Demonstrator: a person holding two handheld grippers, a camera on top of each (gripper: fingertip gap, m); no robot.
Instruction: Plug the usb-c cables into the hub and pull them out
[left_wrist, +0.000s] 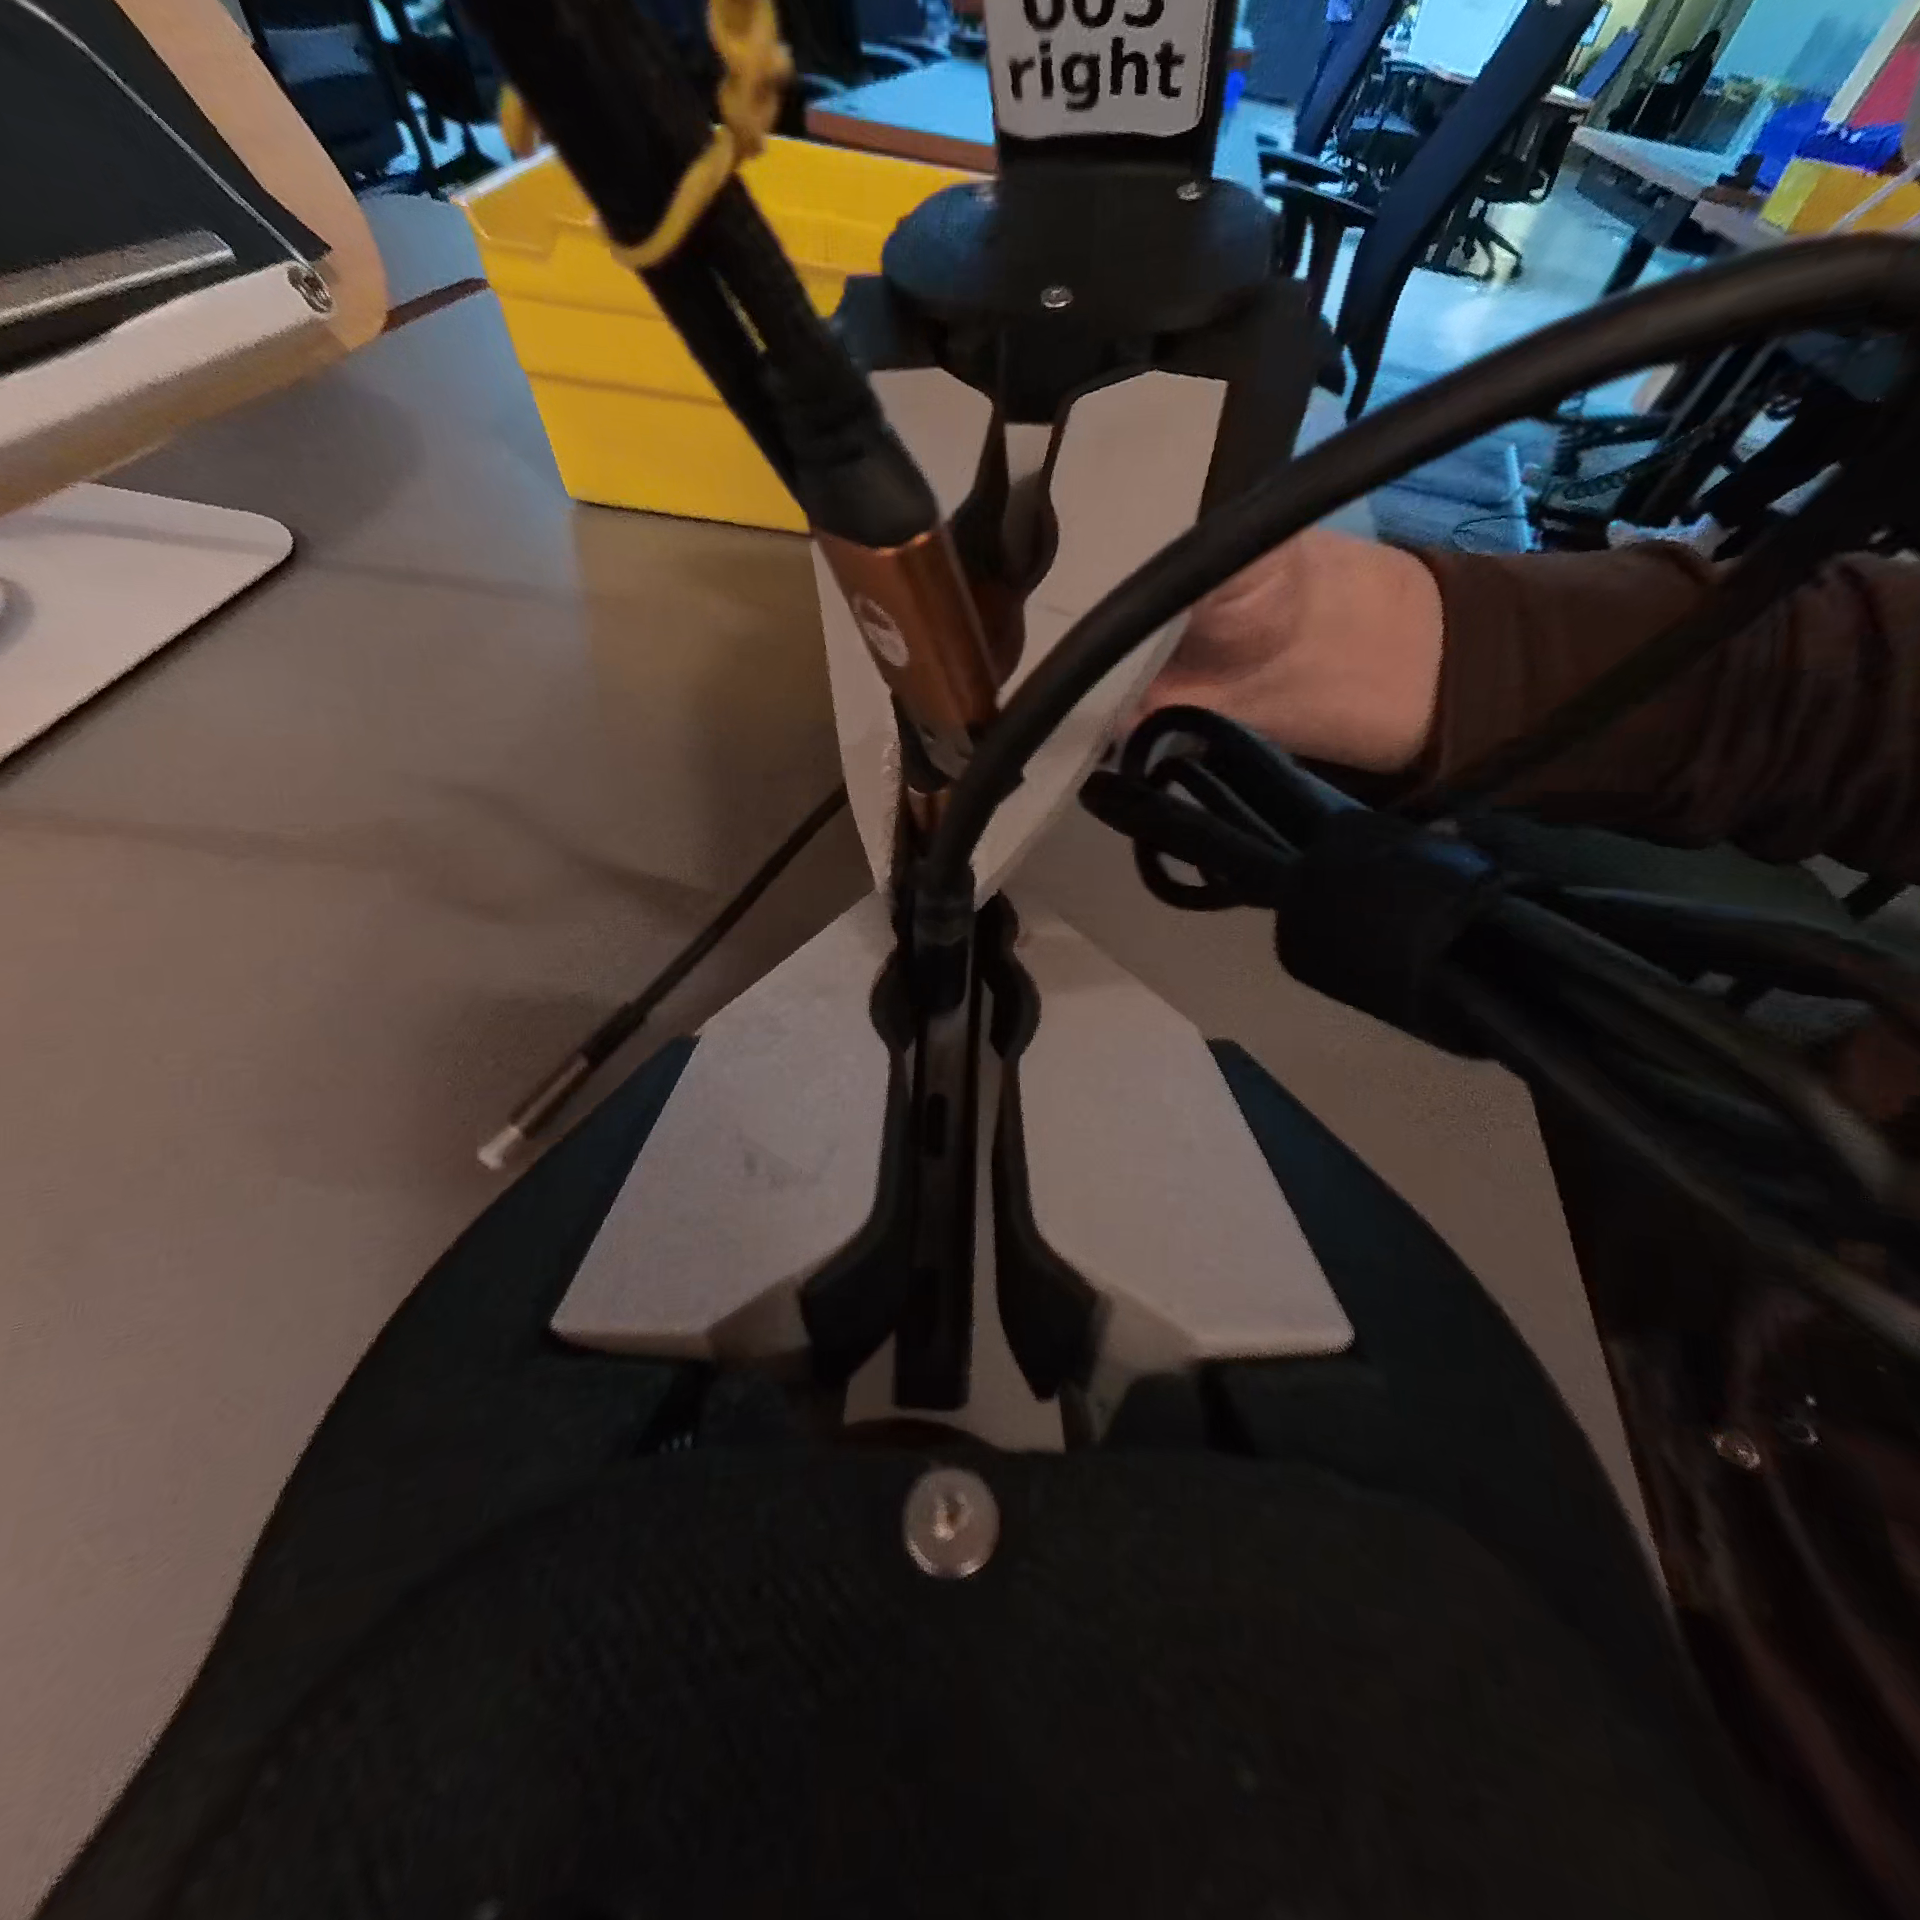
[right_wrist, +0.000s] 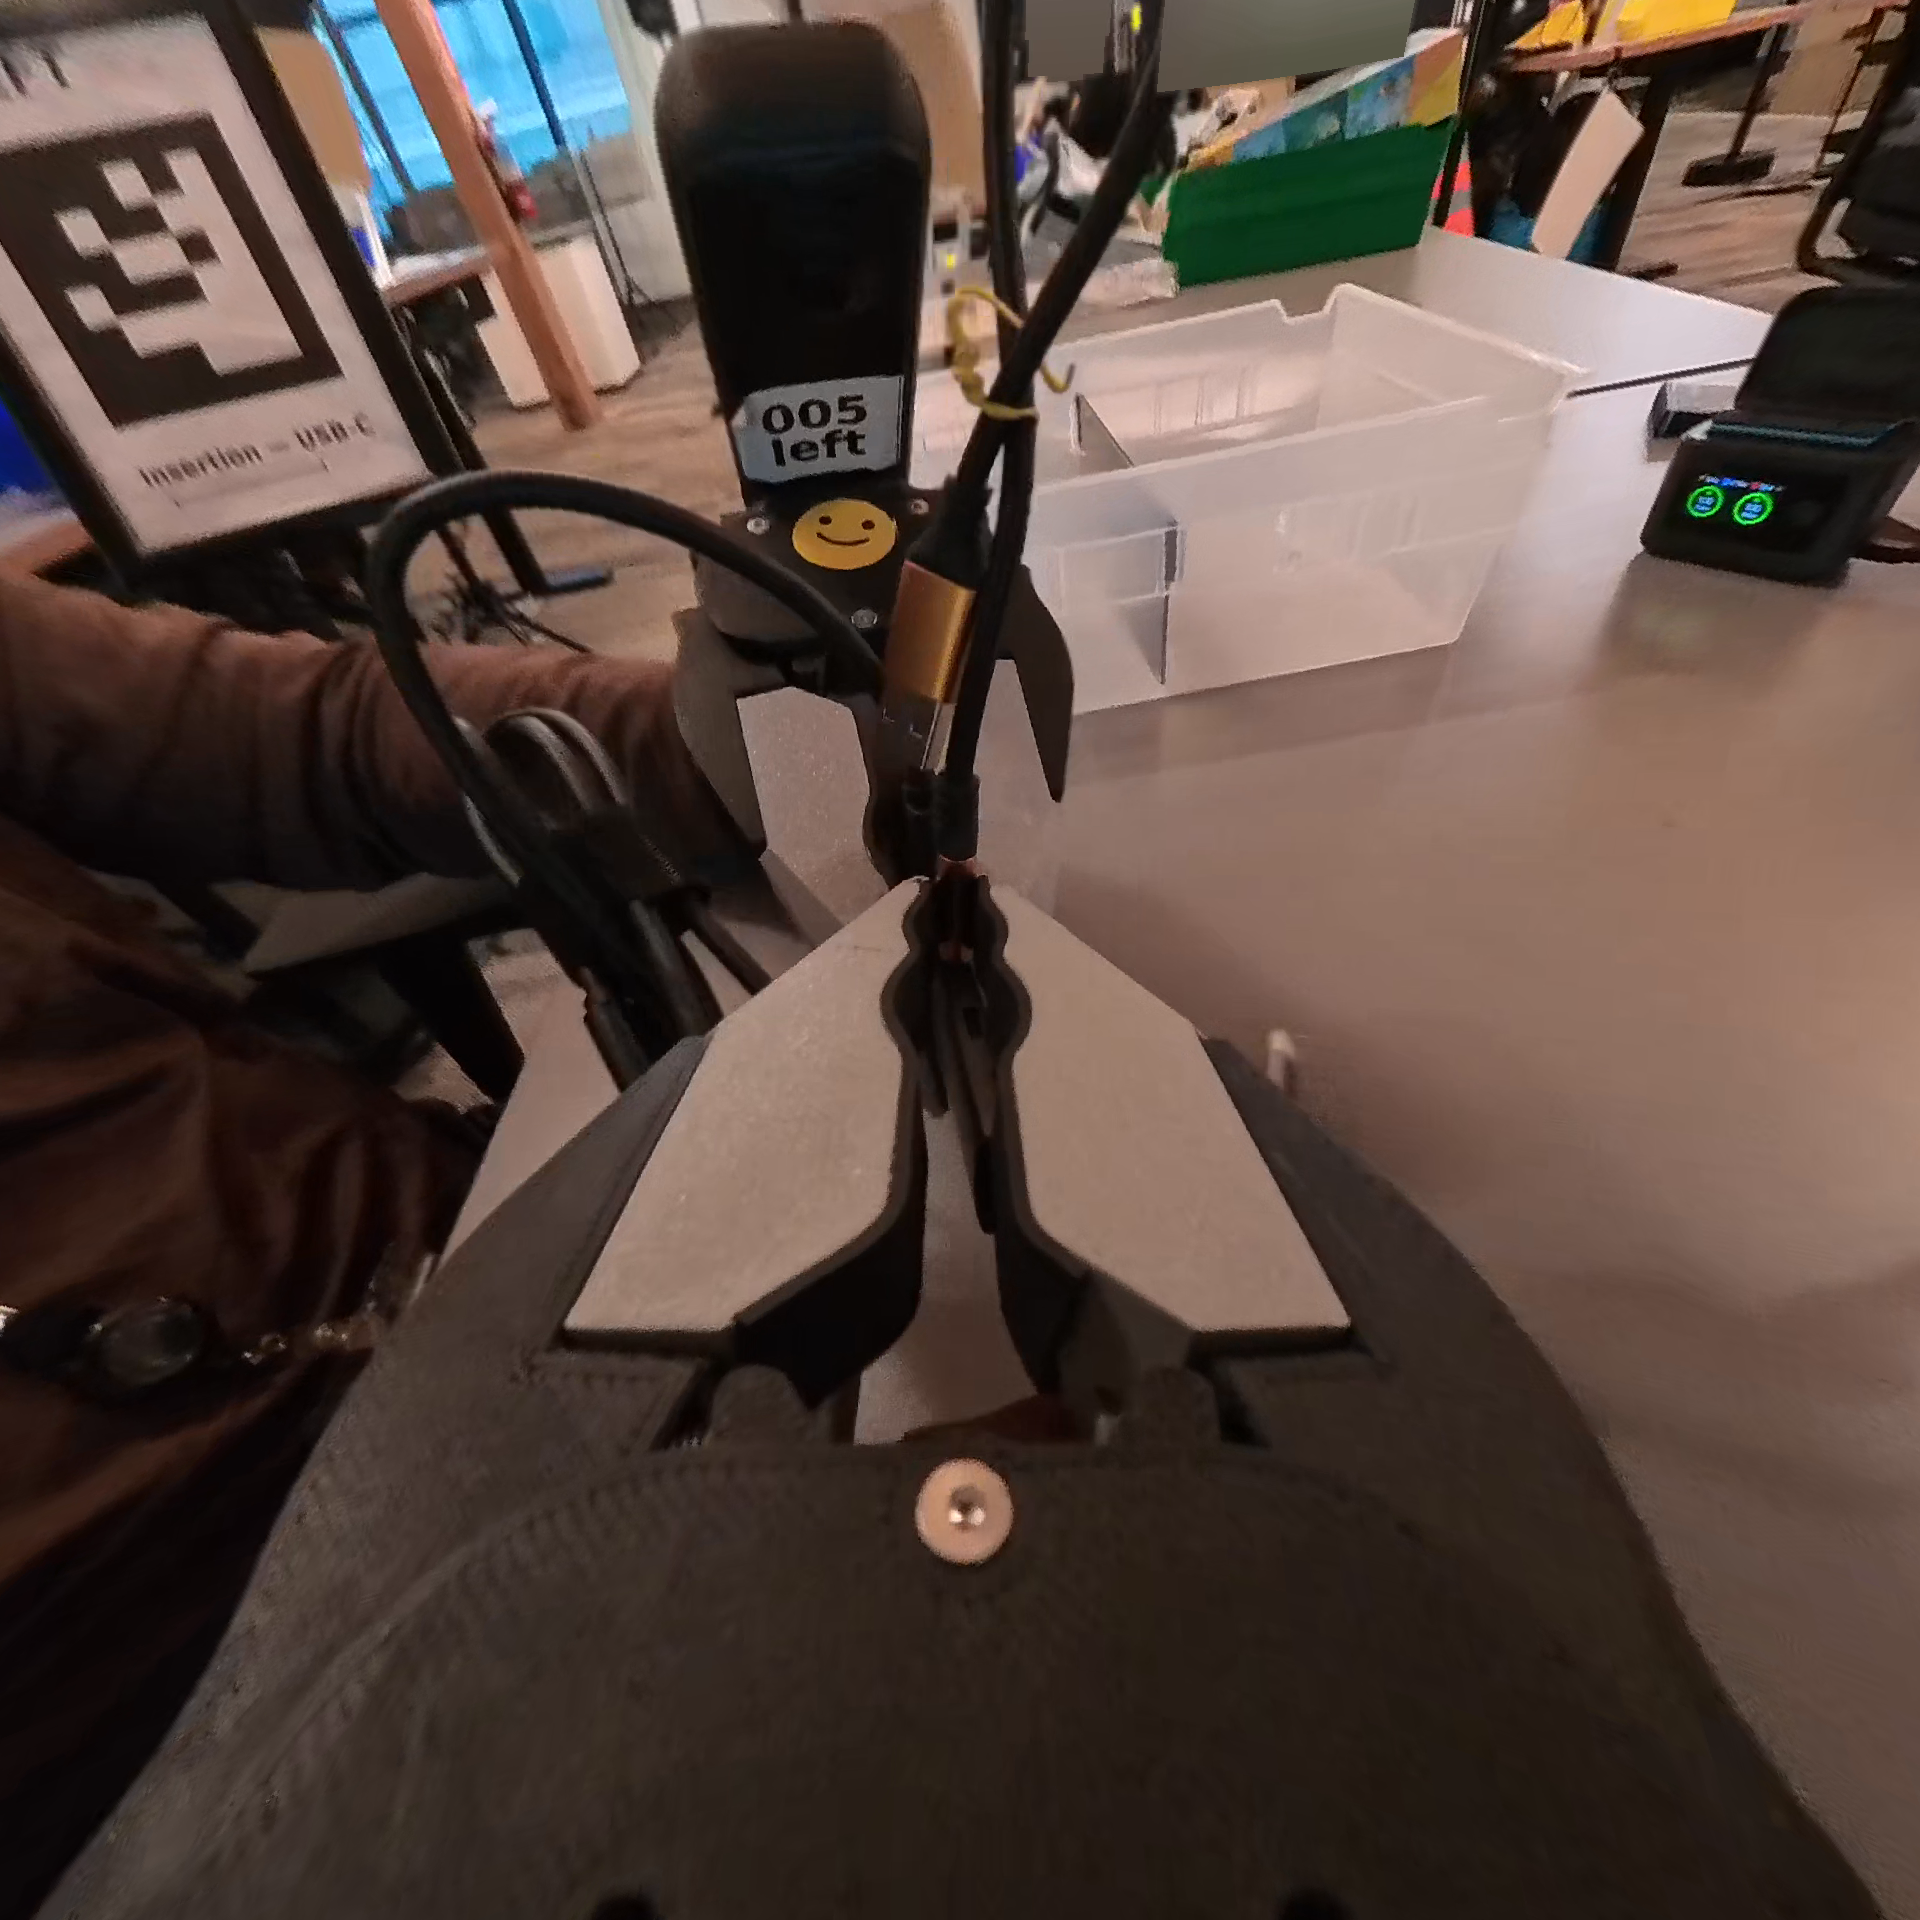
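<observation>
**Item: hub and USB-C cables, being held between two facing grippers above the table**

The hub, a slim dark bar with a port slot showing on its edge, is being clamped edge-up between the closed fingers of the left gripper, probably so that it is braced against plugging force. Just beyond the hub's far end, a black cable plug is being pinched by the closed right gripper, apparently at a port; whether it is fully seated cannot be told. Beside that plug, a copper-sleeved connector is being presented end-on to the hub, seemingly plugged in. Right of the hub, a strapped cable bundle is hanging clear. Behind the hub, a yellow bin is standing on the table.
</observation>
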